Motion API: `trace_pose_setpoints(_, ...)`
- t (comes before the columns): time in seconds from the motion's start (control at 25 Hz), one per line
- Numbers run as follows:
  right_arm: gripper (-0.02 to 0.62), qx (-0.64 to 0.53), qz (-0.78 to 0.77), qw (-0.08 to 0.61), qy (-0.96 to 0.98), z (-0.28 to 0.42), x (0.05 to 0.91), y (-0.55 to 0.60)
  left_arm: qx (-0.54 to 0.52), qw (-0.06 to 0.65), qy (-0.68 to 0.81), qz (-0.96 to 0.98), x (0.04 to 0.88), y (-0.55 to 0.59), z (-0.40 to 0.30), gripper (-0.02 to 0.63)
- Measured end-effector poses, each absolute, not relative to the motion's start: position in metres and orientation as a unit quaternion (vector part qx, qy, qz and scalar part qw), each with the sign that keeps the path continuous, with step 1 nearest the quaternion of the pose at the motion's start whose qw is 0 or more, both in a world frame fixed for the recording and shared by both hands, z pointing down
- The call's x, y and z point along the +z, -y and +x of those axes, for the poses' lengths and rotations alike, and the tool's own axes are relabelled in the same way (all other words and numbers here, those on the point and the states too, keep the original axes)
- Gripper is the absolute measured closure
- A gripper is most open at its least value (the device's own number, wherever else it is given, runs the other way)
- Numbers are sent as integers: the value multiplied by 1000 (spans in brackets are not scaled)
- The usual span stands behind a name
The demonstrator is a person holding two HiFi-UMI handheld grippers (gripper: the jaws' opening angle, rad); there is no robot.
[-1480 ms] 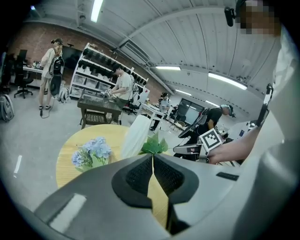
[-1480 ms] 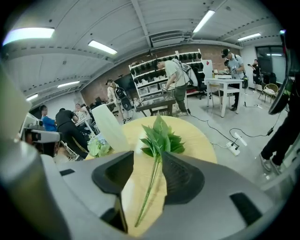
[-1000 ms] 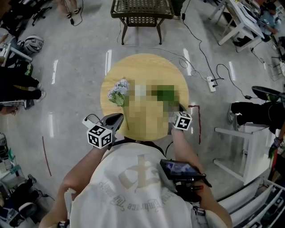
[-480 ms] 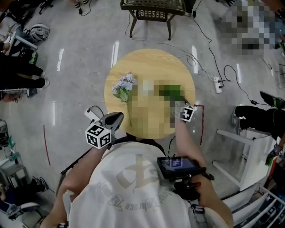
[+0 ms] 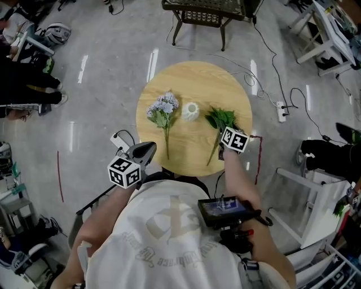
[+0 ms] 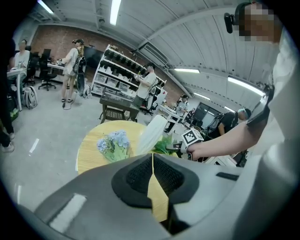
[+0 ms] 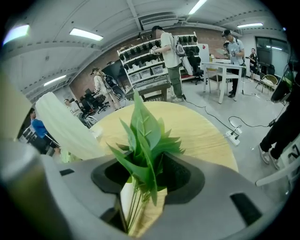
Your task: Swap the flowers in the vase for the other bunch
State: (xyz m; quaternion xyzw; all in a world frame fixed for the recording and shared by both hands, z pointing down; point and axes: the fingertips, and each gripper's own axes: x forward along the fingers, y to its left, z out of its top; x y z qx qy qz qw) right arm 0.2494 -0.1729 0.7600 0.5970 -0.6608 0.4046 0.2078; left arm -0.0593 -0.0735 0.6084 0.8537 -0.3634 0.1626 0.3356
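Now the green leafy bunch [image 5: 221, 119] lies flat on the right half of the round wooden tabletop [image 5: 194, 79], with its leaves away from the person and its thin stems running back toward the near edge. The right gripper [image 5: 225, 132] sits low over it, tilted downward. Its fingers [image 7: 177, 176] stand apart with the leaves and stems rising between them. They have just been closing in, but a gap shows beside the stems, so the bunch is not yet clamped.

The white vase [image 5: 191, 111] stands at the middle of the tabletop, just left of the green leaves and apart from them. On the vase's other side the blue-flowered bunch [image 5: 162, 110] lies flat on the left half, blooms far and stem near.

The left gripper [image 5: 148, 149] hangs by the tabletop's near left edge, its fingers clenched together on nothing.

Around the tabletop is a grey floor [image 5: 101, 84]. A dark wicker chair [image 5: 206, 11] stands at the far side, and a power strip [image 5: 281, 111] with trailing cables lies to the right.
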Motion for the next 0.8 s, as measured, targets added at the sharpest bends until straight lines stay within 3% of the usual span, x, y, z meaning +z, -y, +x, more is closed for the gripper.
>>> trace_pose_setpoints(0.44,525,413,594,184,666,251,754,169,161,337,370,851,607,68,-59,594)
trace_pose_setpoints(0.8,557,422,594,141,670,259,738,160,160,333,362,856,607,69,-47,594)
